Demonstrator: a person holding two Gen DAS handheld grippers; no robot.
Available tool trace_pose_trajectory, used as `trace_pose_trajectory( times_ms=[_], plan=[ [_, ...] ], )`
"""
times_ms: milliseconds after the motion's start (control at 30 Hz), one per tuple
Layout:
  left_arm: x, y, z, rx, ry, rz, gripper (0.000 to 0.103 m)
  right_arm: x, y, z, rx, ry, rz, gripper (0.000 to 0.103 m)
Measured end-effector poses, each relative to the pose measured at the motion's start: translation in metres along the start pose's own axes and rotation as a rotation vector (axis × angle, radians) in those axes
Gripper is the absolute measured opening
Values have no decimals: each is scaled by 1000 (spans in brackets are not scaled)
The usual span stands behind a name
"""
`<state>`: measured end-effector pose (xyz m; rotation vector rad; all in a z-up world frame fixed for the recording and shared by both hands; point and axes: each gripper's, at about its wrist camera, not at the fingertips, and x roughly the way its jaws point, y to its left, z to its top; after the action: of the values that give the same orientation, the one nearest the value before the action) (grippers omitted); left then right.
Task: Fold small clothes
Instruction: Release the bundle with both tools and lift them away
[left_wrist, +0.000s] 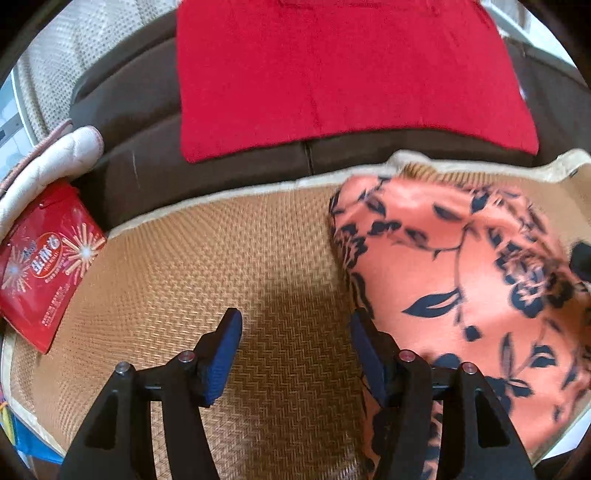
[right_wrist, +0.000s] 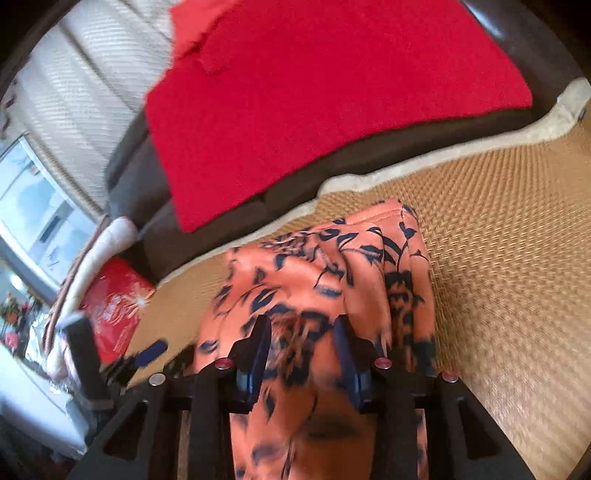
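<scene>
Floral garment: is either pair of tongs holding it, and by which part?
The right tongs have a bunched fold of the orange floral garment between the pads; whether they pinch it cannot be told. The left tongs stand open over the woven mat, holding nothing.

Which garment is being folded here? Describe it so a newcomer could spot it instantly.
Start at the woven straw mat over the brown sofa seat. On it lies the orange floral garment, crumpled. Its dark blue leaf print separates it from the plain red cloth behind.

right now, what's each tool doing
left tool: open, nothing between its fingers.
right tool: closed on the orange floral garment.
</scene>
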<state>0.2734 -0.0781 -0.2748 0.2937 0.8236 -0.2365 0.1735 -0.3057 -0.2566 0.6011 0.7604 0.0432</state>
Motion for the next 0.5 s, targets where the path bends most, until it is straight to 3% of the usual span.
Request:
trace_pose_trajectory(
  times_ms=[67, 133, 233, 300, 400, 500],
  plan=[
    [-16, 2, -3, -12, -33, -17, 71, -18, 5, -10, -36, -33, -4, 40],
    [-26, -4, -11, 1, -55, -29, 78, -23, 9, -24, -41, -7, -5, 40],
    [-14, -28, -23, 91, 31, 1, 78, 1, 0, -47, -37, 131, -112, 39],
    [-17, -32, -27, 92, 46, 16, 78, -6, 4, -47, -44, 113, -113, 39],
    [-53, -24, -26, 30, -11, -16, 78, -32, 9, -48, -4, 88, -67, 39],
    [-103, -13, -31, -37, -89, -10, 82, -68, 15, -51, -40, 46, -92, 40]
  ],
)
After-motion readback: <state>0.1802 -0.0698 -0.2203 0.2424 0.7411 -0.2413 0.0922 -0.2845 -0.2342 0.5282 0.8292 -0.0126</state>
